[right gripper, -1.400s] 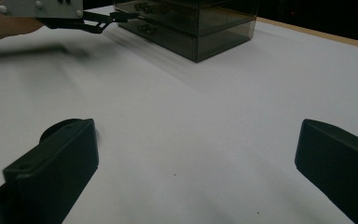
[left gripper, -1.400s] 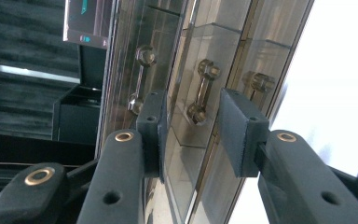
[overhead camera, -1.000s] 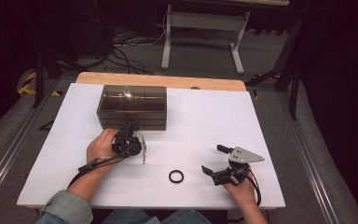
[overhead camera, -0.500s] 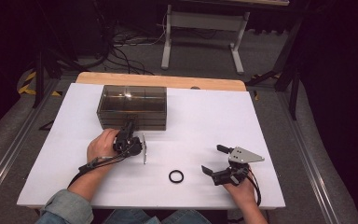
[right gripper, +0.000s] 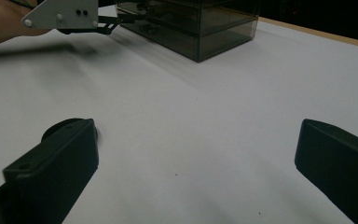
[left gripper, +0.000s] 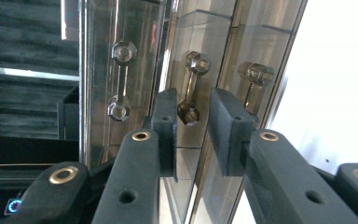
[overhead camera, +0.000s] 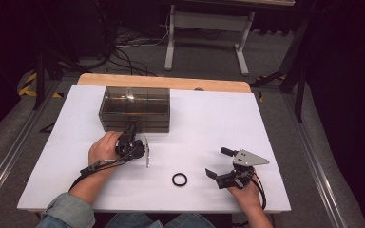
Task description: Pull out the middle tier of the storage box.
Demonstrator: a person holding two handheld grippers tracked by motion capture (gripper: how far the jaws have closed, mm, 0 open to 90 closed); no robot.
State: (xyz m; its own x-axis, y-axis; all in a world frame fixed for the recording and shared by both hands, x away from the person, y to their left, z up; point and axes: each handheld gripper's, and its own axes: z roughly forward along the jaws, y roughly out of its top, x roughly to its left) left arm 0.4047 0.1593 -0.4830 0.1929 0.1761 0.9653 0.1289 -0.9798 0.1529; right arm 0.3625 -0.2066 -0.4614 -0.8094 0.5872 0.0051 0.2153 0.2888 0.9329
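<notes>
Your left gripper (left gripper: 191, 121) is at the front of the smoky transparent plastic drawer box (overhead camera: 134, 108), its jaws astride the middle clear bar handle (left gripper: 192, 88). They have just been closing, yet a gap shows on each side of the handle, so they are not clamped. Your right gripper (overhead camera: 216, 163) rests well to the right of the box, jaws wide apart with nothing between them. The small black ring (overhead camera: 179, 179) lies just beside it, on its box-facing side.

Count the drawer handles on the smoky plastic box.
3: in the left gripper view, one handle at left, one between the left tongs, one at right. Others may be hidden.
</notes>
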